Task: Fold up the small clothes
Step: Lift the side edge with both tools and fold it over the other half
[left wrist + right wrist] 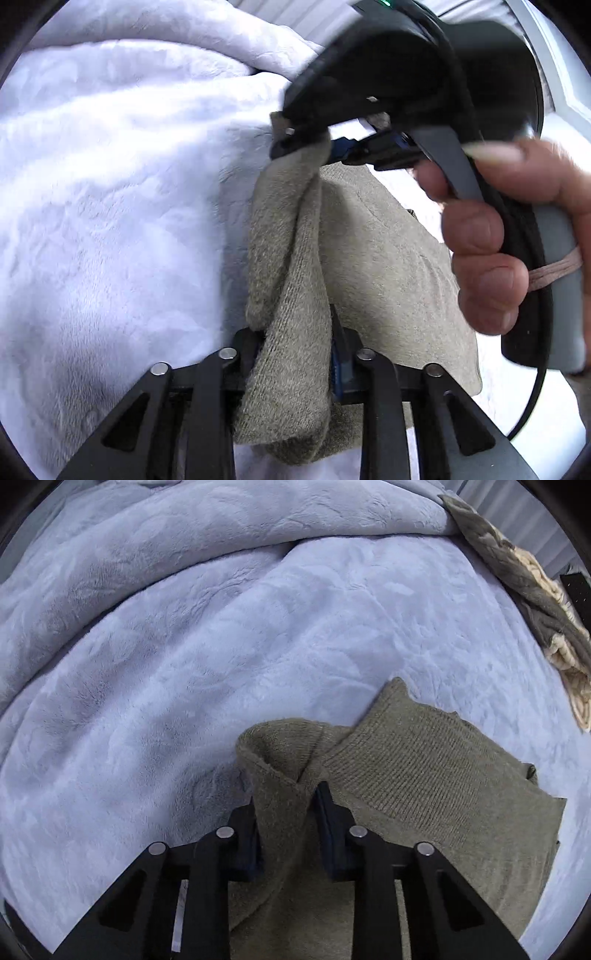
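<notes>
An olive-green knit garment (pixel 373 258) hangs over a pale lilac fleece blanket (pixel 110 184). My left gripper (pixel 295 343) is shut on a bunched edge of it at the bottom of the left wrist view. The right gripper (pixel 314 146), held by a hand (pixel 517 229), pinches the same edge further up. In the right wrist view, my right gripper (pixel 286 808) is shut on a folded corner of the garment (pixel 443 775), whose rest lies flat to the right on the blanket (pixel 221 646).
A grey and cream chunky knit throw (pixel 535 590) lies at the blanket's far right edge. The blanket bunches into a thick fold (pixel 184 535) along the back. A white wall or frame (pixel 565 92) shows at the upper right.
</notes>
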`<state>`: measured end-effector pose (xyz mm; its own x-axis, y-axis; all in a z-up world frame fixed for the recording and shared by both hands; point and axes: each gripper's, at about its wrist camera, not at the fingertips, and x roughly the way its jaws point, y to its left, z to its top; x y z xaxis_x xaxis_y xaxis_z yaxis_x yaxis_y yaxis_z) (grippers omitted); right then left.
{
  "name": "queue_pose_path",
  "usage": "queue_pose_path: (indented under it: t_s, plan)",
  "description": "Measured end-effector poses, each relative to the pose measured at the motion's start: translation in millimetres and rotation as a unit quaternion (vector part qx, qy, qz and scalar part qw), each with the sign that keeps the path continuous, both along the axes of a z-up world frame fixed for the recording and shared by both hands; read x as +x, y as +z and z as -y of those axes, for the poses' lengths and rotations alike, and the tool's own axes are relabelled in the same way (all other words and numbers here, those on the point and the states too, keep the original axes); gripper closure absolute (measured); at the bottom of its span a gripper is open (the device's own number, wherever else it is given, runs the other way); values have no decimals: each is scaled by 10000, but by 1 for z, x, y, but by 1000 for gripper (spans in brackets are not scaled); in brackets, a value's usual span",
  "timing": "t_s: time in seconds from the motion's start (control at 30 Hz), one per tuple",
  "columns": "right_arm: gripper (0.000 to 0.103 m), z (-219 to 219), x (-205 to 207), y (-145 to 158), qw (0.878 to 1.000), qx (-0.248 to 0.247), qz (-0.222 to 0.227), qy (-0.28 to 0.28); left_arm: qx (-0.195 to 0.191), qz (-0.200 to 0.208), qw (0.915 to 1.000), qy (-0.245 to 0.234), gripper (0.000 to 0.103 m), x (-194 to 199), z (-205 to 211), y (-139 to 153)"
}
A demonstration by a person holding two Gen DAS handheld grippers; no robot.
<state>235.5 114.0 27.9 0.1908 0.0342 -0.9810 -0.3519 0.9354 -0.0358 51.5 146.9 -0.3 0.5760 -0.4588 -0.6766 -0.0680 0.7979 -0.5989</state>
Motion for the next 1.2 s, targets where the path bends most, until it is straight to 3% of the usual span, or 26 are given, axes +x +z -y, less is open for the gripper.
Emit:
queue_pose_path:
  t_s: [0.13, 0.57, 0.87, 1.2]
  plan:
    - [83, 31, -2, 14, 9983, 578, -84, -9, 400, -134, 9991, -54, 77, 0, 13, 21]
    - [83, 93, -5, 73, 9864, 1636, 150, -9, 1372, -260, 9899, -249, 77, 4, 67, 74]
    - [84, 153, -3, 92, 9756, 2179, 169, -229, 1881, -321, 9804, -482, 77, 12, 125, 92]
    - [84, 216, 3, 105, 9699, 2431, 100, -101, 2379, -404, 9675, -759, 77, 23, 191, 100]
